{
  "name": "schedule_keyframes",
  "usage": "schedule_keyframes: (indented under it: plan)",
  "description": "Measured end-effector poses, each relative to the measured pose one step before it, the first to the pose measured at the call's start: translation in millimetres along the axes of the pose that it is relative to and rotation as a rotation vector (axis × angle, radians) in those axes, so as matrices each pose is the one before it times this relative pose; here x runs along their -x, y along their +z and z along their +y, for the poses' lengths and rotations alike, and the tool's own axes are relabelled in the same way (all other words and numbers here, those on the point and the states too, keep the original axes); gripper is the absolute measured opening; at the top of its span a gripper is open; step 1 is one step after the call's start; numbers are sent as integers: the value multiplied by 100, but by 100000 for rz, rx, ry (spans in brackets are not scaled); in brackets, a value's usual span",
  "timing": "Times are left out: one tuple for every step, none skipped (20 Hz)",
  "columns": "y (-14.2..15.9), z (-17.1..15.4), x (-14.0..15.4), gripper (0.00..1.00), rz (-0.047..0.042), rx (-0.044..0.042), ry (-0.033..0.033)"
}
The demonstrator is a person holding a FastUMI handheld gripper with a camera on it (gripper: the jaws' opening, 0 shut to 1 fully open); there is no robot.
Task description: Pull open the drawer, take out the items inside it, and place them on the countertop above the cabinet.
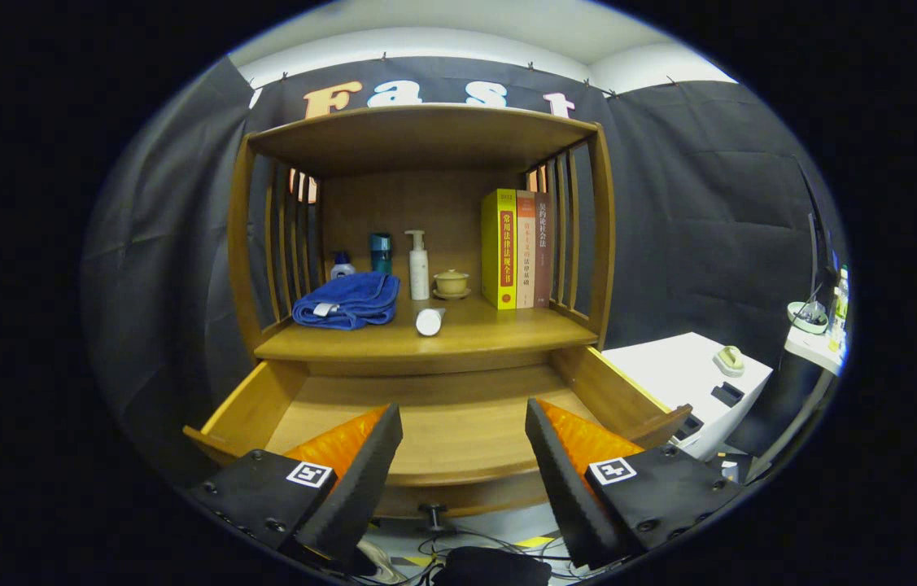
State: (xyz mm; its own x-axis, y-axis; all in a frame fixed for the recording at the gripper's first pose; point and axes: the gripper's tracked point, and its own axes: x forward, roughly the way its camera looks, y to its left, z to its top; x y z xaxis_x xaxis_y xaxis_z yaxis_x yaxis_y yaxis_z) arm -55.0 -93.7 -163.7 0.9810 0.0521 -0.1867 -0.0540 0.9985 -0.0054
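The wooden cabinet's drawer (458,423) stands pulled out below the countertop (499,334), and its wooden floor shows bare between and beyond my fingers. On the countertop lie a folded blue towel (348,299) at the left and a white tube (430,321) on its side near the front edge. My gripper (462,431) hovers open above the drawer's front, with nothing between its fingers. The drawer's knob (432,511) shows below the front panel.
At the back of the countertop stand a small bottle (341,265), a teal cup (381,251), a white pump bottle (418,265), a lidded tea cup (451,283) and three upright books (517,249). A white box unit (690,382) sits to the right. Cables lie on the floor.
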Motion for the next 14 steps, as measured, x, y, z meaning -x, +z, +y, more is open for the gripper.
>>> schedule_keyframes:
  plan:
    - [-931, 214, 360, 99, 1049, 942, 625]
    - [-884, 194, 298, 99, 1397, 921, 584]
    - [-1029, 107, 205, 99, 1398, 861, 402]
    - [-941, 73, 184, 99, 1676, 510, 254]
    - [-932, 81, 197, 99, 1720, 448, 475]
    - [-645, 62, 185, 99, 1080, 413, 19]
    - [-648, 61, 110, 99, 1027, 282, -175]
    - [-605, -4, -8, 99, 1401, 412, -207]
    - [-569, -21, -84, 99, 1050, 361, -438]
    - [-360, 80, -172, 99, 730, -167, -240]
    - [-133, 163, -269, 99, 172, -681, -48]
    - [-108, 414, -88, 98, 783, -888, 961]
    - [-483, 528, -118, 98, 595, 197, 485]
    - [-19, -199, -179, 97, 792, -279, -27]
